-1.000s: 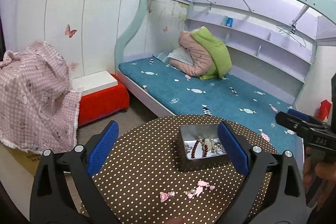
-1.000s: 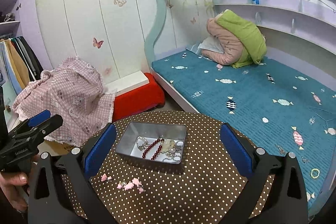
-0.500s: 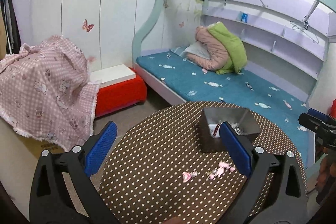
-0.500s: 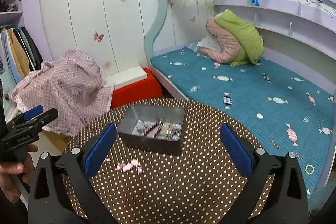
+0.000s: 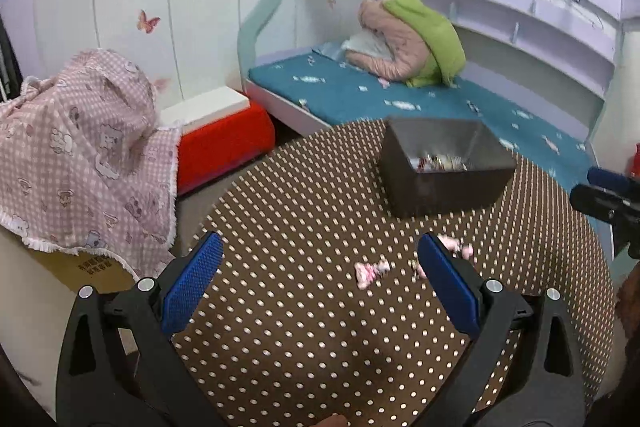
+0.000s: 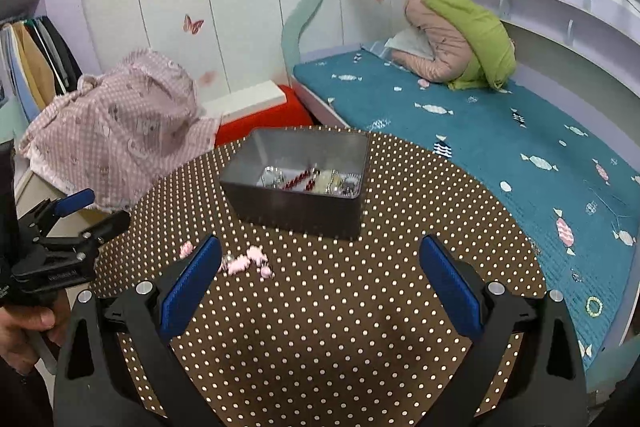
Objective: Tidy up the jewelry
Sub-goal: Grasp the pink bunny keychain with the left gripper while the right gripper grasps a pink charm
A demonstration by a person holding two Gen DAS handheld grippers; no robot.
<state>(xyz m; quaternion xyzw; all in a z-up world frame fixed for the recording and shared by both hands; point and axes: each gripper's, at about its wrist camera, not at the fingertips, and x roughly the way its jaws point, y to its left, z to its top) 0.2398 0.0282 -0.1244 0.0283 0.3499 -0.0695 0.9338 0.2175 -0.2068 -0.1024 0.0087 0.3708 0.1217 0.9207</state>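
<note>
A grey metal box (image 6: pixel 298 187) stands on the round brown dotted table (image 6: pixel 360 327). It holds a red bead string and silver jewelry (image 6: pixel 308 181). It also shows in the left wrist view (image 5: pixel 444 171). Small pink jewelry pieces (image 6: pixel 244 263) lie on the table in front of the box; in the left wrist view a pink piece (image 5: pixel 370 271) lies between the fingers. My left gripper (image 5: pixel 320 287) is open and empty above the table's near left part. My right gripper (image 6: pixel 320 287) is open and empty, low over the table before the box.
A bed with a teal mattress (image 6: pixel 500 131) lies behind the table, with a pink and green quilt (image 6: pixel 460 39). A red stool (image 5: pixel 224 143) and a pink checked cloth over a box (image 5: pixel 80 147) stand to the left on the floor.
Both grippers have dropped lower and closer to the table. The left view has swung left, so the box has moved right in it. Both stay open.
</note>
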